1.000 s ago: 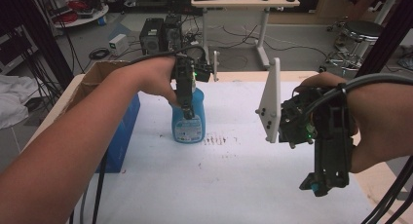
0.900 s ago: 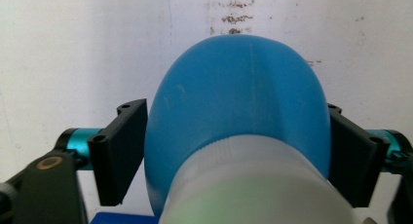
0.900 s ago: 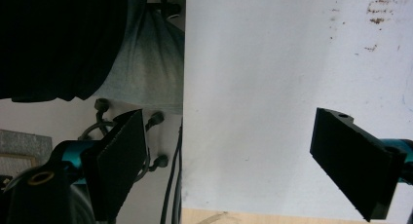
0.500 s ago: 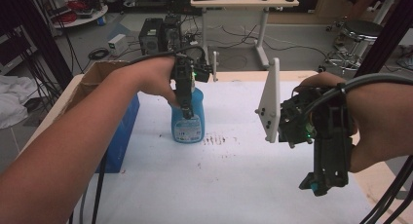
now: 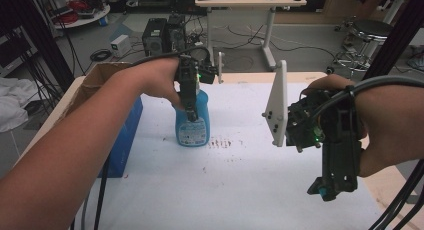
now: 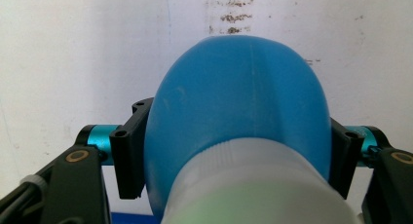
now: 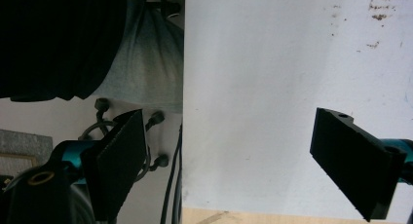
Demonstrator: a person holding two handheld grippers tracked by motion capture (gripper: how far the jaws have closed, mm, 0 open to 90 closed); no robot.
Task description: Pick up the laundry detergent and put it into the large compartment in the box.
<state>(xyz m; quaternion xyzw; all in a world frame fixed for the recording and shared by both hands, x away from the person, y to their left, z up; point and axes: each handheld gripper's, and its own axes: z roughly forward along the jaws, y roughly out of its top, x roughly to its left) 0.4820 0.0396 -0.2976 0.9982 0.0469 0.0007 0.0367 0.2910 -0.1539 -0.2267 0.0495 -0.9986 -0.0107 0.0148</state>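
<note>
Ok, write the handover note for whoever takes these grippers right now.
Left gripper: shut on the blue spray bottle, jaws on either side of its body, bottle upright on the white table.
Right gripper: open, holding nothing, above the table's right side.
Brown stains lie just right of the bottle.
Done: bottle gripped.
Left: probably lifting or moving it; the stains are not yet wiped.

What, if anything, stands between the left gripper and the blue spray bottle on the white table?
Nothing visible does. The left gripper has its jaws pressed against both sides of the blue spray bottle, which stands upright on the white table.
</note>
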